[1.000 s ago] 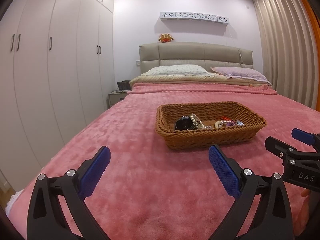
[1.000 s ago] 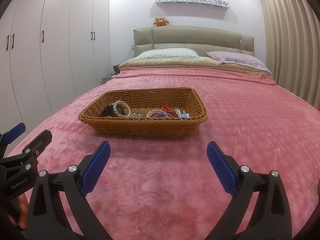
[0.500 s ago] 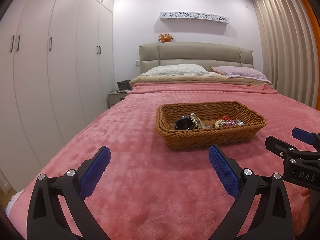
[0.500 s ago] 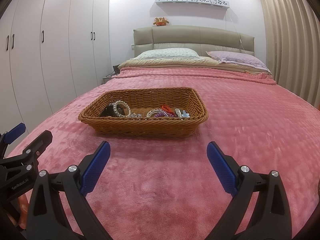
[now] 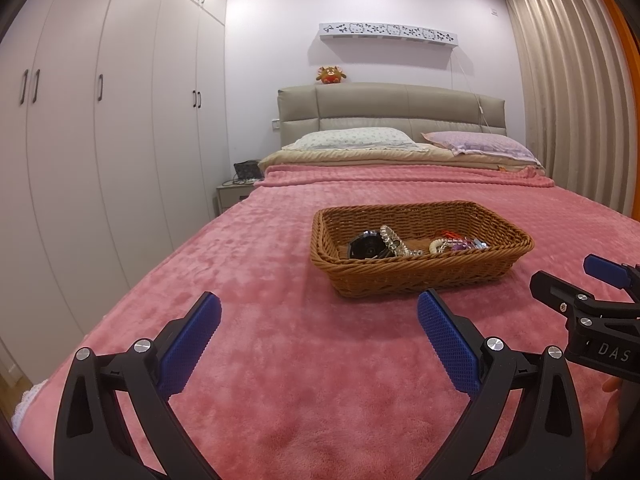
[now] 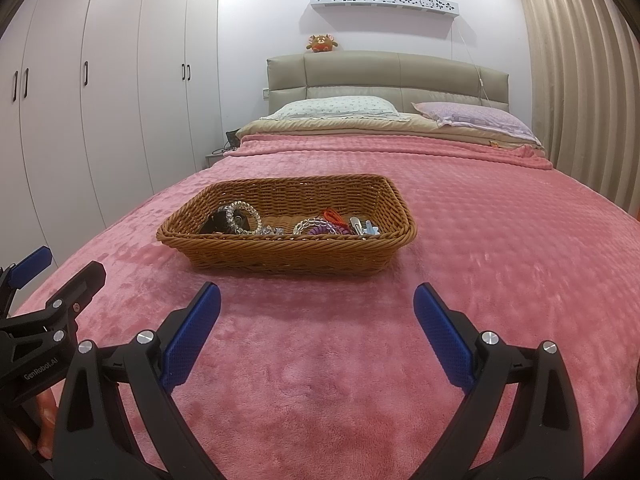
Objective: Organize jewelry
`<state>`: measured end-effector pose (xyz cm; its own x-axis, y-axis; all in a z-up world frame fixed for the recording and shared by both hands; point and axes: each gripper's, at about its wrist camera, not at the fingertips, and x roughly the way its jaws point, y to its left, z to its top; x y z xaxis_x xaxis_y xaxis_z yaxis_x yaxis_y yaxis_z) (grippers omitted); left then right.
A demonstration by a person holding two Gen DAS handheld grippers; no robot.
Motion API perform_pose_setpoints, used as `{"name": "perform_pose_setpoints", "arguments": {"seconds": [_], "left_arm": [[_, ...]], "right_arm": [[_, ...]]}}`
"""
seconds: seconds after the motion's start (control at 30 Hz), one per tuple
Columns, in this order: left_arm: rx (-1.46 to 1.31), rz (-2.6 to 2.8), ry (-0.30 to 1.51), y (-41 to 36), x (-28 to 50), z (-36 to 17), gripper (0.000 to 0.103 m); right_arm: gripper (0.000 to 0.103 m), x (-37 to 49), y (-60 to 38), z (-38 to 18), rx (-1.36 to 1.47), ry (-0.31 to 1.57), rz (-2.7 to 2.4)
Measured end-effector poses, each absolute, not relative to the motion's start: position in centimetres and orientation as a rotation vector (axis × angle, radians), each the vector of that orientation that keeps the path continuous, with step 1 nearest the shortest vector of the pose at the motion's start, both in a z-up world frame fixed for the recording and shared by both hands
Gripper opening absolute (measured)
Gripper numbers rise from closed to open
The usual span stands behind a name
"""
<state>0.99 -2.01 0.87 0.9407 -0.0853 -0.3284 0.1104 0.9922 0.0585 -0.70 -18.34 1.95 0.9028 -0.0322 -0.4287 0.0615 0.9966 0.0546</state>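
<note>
A brown wicker basket (image 5: pixel 420 276) (image 6: pixel 288 258) stands on the pink bed blanket. It holds jewelry: a black watch (image 5: pixel 364 245), a clear bead bracelet (image 6: pixel 243 216) leaning upright, a pale bead bracelet (image 6: pixel 316 225), a purple coil, an orange piece and hair clips (image 6: pixel 362 227). My left gripper (image 5: pixel 318 330) is open and empty, short of the basket and to its left. My right gripper (image 6: pixel 316 320) is open and empty, just short of the basket's near wall. Each gripper shows at the edge of the other's view.
The pink blanket (image 6: pixel 500 248) covers the whole bed. Pillows (image 5: pixel 352 138) and a beige headboard lie at the far end. White wardrobes (image 5: pixel 120 140) line the left wall. A nightstand (image 5: pixel 234 196) is beside the bed, and curtains (image 5: pixel 572 92) hang on the right.
Both views have risen very slightly over the bed. Both grippers stay open and the jewelry has not moved.
</note>
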Motion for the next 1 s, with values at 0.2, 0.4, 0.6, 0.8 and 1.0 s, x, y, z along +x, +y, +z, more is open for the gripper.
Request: {"name": "perform_pose_setpoints", "arguments": {"seconds": [0.2,0.4,0.6,0.8,1.0], "left_arm": [[0.076,-0.100,0.332,-2.05,0.98,0.88,0.095],[0.077,-0.099,0.333,-2.05,1.00,0.89,0.095],[0.079,-0.108,0.330,-2.09,0.91,0.82,0.095],[0.068,-0.108,0.353,-1.82,1.17,0.77,0.095],[0.062,-0.118,0.366,-1.52,1.41,0.81,0.095]], "right_arm": [[0.093,-0.71,-18.31,1.94,0.068,0.443,-0.048],[0.093,-0.68,-18.29,1.96,0.068,0.443,-0.049],[0.093,-0.69,-18.27,1.95,0.068,0.443,-0.049],[0.093,-0.68,-18.28,1.95,0.068,0.443,-0.049],[0.093,-0.68,-18.28,1.96,0.069,0.443,-0.049]]}}
